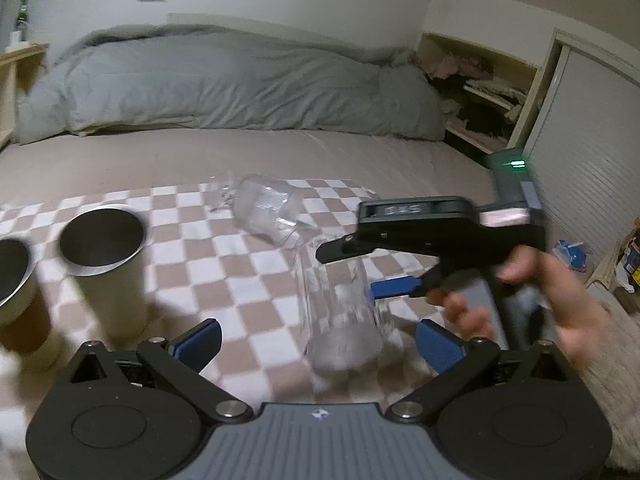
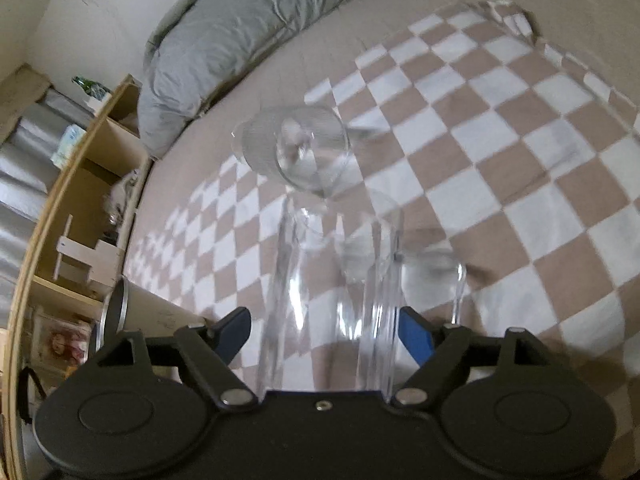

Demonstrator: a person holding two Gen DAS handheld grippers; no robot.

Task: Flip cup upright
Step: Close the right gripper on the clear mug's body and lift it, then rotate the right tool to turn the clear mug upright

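Note:
A clear glass cup (image 1: 340, 308) stands on the checkered cloth (image 1: 224, 256); I cannot tell which end is up. In the right wrist view the cup (image 2: 332, 280) fills the space between the blue pads (image 2: 416, 336). My right gripper (image 1: 360, 268) has its jaws around the cup's upper part; whether they press on it I cannot tell. A second clear glass (image 1: 268, 212) lies on its side behind it and also shows in the right wrist view (image 2: 298, 150). My left gripper (image 1: 320, 340) is open and empty, just in front of the standing cup.
Two metal tumblers stand upright on the left, one white-sided (image 1: 106, 256) and one at the frame edge (image 1: 16, 292). A grey duvet (image 1: 224, 84) lies at the back of the bed. Wooden shelves (image 2: 80, 208) stand beside the bed.

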